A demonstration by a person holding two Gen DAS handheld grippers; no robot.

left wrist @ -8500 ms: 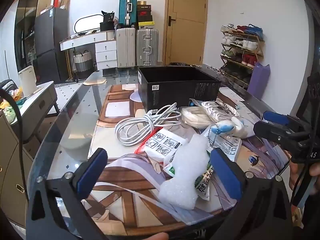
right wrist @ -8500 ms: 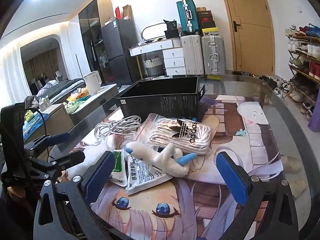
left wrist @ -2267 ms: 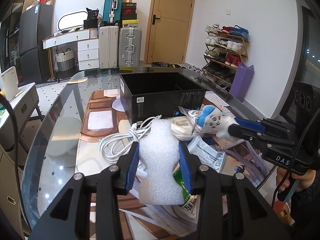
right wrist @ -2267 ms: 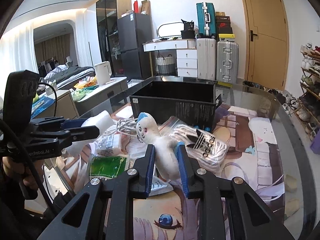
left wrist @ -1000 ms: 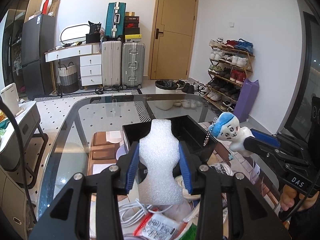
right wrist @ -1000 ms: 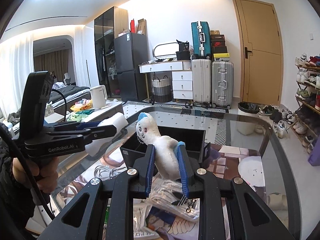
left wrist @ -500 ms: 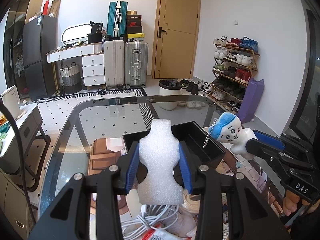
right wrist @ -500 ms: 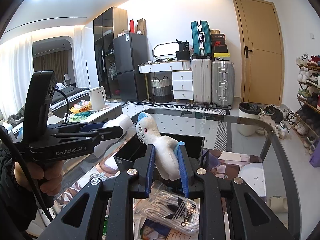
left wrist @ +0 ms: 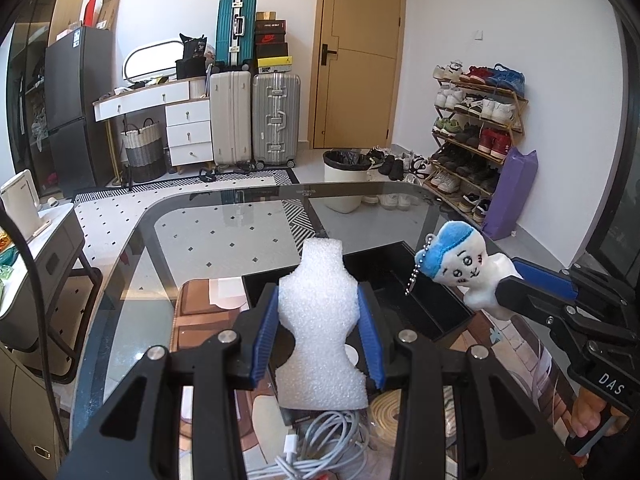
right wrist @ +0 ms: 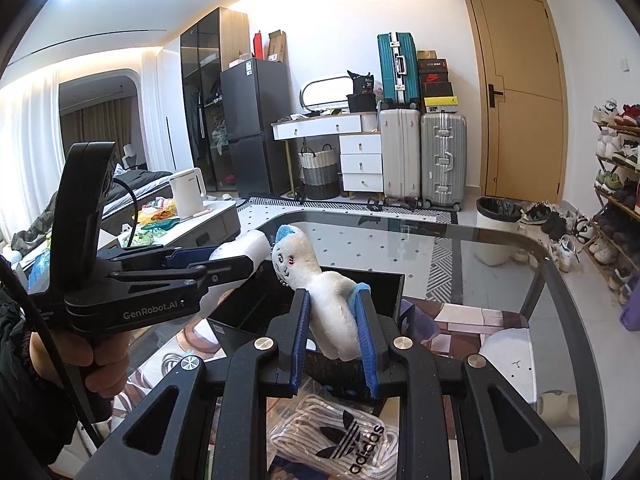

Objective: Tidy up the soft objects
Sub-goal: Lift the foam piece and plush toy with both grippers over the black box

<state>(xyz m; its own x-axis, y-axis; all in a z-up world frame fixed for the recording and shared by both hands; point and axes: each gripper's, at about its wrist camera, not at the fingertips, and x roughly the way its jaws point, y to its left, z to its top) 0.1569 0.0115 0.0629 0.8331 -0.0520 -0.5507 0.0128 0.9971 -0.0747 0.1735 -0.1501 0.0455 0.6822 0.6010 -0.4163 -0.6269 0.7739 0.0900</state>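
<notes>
left gripper (left wrist: 318,334) jaws part closed on white foam piece (left wrist: 320,320), pads at its narrow waist, held in air above near edge of black box (left wrist: 420,308). right gripper (right wrist: 332,334) jaws nearly shut on plush doll (right wrist: 320,300), squeezed at body, blue-capped head and bead chain free, also over box. box sits mid table (left wrist: 200,232), toward far edge. foam likely light, springy, dents under pinch; waist grip good. plush likely soft, light, compresses; torso grip secure. cable coil (left wrist: 316,452) and bagged laces (right wrist: 340,440) lie at near edge.
</notes>
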